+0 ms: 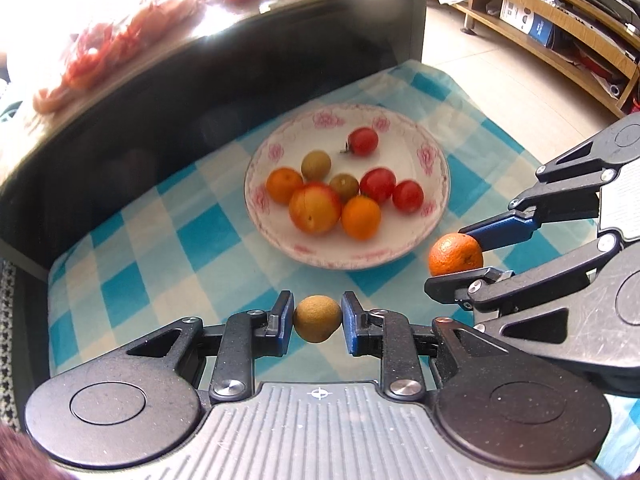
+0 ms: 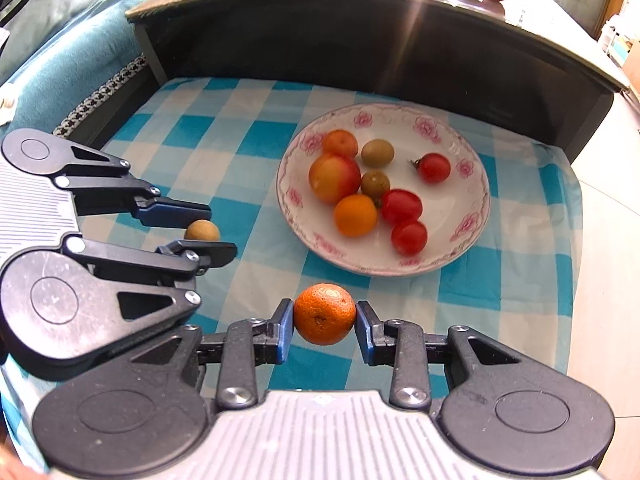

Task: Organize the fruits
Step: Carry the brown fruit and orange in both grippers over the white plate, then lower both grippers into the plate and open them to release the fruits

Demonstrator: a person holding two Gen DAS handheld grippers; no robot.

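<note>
While both fruits are carried near the plate (image 1: 436,184), the delivery step is judged to be in hand. To the left of the plate, a small brown fruit (image 1: 317,319) is gripped by the left gripper (image 1: 316,322), its pads pressed against both sides of it. Just right of that, at the plate's near rim, an orange (image 2: 324,314) is clamped in the right gripper (image 2: 325,330), though a slight gap seems to be left at its right pad. Both fruits appear to be held just above the checked cloth (image 1: 168,240); contact with it cannot be ruled out. Eight fruits are already held in the plate. Next, each fruit is to be carried over the rim and let go on a bare patch, so that nothing is knocked. A shelf (image 1: 560,20) beyond the plate is shown only in the left view, a blue cushion (image 2: 60,60) left of the plate only in the right.
</note>
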